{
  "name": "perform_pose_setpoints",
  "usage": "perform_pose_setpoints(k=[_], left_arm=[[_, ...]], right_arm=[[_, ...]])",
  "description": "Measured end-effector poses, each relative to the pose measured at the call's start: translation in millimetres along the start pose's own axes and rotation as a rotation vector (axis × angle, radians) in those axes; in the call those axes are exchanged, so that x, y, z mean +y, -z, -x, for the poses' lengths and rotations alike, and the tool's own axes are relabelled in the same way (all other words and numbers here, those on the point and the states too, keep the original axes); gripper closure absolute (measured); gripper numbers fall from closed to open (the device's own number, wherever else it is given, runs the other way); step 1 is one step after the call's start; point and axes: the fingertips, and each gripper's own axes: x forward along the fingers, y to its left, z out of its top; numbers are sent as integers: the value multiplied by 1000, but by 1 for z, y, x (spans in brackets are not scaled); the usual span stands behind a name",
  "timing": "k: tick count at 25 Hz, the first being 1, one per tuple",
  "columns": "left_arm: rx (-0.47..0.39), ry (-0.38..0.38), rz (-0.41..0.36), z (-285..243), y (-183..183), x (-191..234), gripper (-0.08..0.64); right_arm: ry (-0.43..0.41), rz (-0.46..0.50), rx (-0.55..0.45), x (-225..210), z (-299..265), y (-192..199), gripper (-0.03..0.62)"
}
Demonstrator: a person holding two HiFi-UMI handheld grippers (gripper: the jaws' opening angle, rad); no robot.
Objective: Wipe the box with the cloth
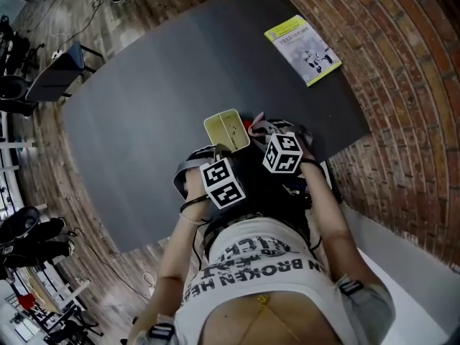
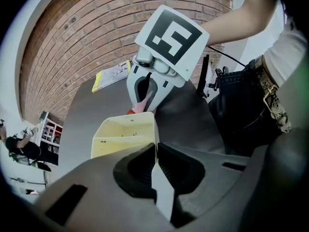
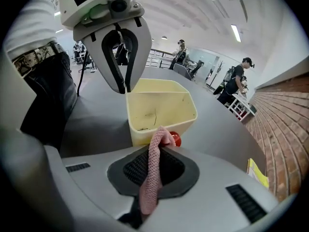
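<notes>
A white T-shirt printed with dark block lettering was worn over black trousers, which were fastened by a mottled, snakeskin-patterned belt with a metal buckle. The smooth grey plastic left gripper and the matching right gripper were lined with black ribbed pads. Each was topped by a white cube of black square markers.

Open-plan office or lab hall: brick wall at right, wood floor upper left, dark desk, ceiling strip lights, people standing at far workstations.
</notes>
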Motion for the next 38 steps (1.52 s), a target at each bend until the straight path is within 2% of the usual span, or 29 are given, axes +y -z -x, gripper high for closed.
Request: perform_pose_setpoints(k=[4,10,14,22,28,34,38], left_arm=[[-10,13,-25,-1,1,0,538],[-25,30,-46,-4,0,0,538],[-55,40,-1,-3,1,0,538],[-73,18,60,-4,2,2,538],[-24,-14,107,-7,-2,0,538],[-64,-8,268,-9,-18,-6,538],[-72,-31,244,-14,-29,-8,520]], right_arm=[[-5,31,-6,2,-2,-2,575],[-17,138,18,7,-7,0,575],[-27,155,25,14,-4,0,575],[-30,38,1,31,4,0,575],[-22,-57,-19,35,6,-3,575],[-19,-66,-42,39,10,-15,575],[-28,-49,-47,41,8,-20,575]])
